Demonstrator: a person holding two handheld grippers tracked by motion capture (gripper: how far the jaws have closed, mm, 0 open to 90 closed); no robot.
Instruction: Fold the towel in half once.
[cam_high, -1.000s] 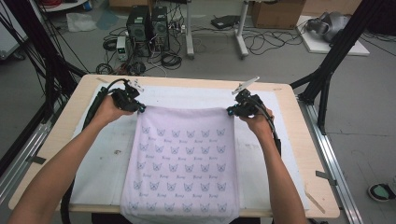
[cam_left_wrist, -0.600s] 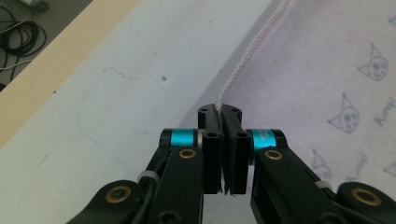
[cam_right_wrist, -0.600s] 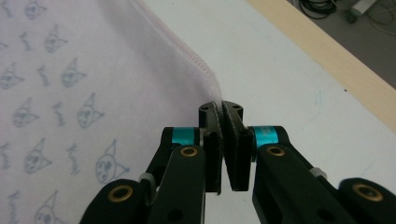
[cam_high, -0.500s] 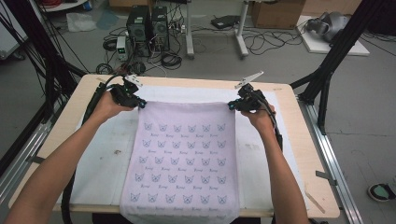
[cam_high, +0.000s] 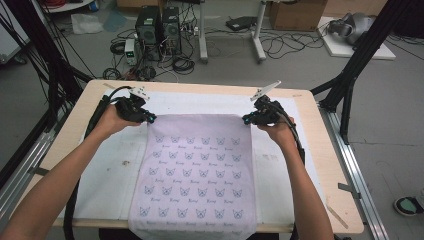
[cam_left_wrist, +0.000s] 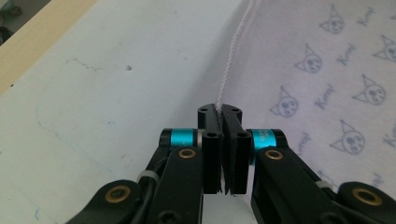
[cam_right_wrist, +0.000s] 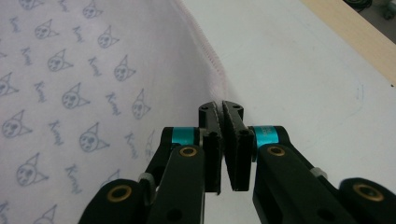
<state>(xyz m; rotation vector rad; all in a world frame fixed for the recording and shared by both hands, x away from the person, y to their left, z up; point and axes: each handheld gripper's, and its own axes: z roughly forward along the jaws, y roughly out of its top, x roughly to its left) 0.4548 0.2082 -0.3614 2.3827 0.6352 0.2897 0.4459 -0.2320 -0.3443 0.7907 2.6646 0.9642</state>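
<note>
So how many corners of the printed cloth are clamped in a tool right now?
2. The left tool grips the far-left corner of the cloth, and the right tool grips the far-right corner. The near corners hang over the table edge, unheld, partly cut off.

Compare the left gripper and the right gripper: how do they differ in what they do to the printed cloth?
The left gripper pinches the cloth at its far left corner; the right gripper pinches the far right corner. The left one reaches in from the table's left side, the right one from its right. Both are shut on the cloth's edge.

white mat (cam_high: 105, 165) under the fingers | computer towers (cam_high: 159, 24), cables (cam_high: 280, 45) beyond | shoe (cam_high: 409, 205) far right
</note>
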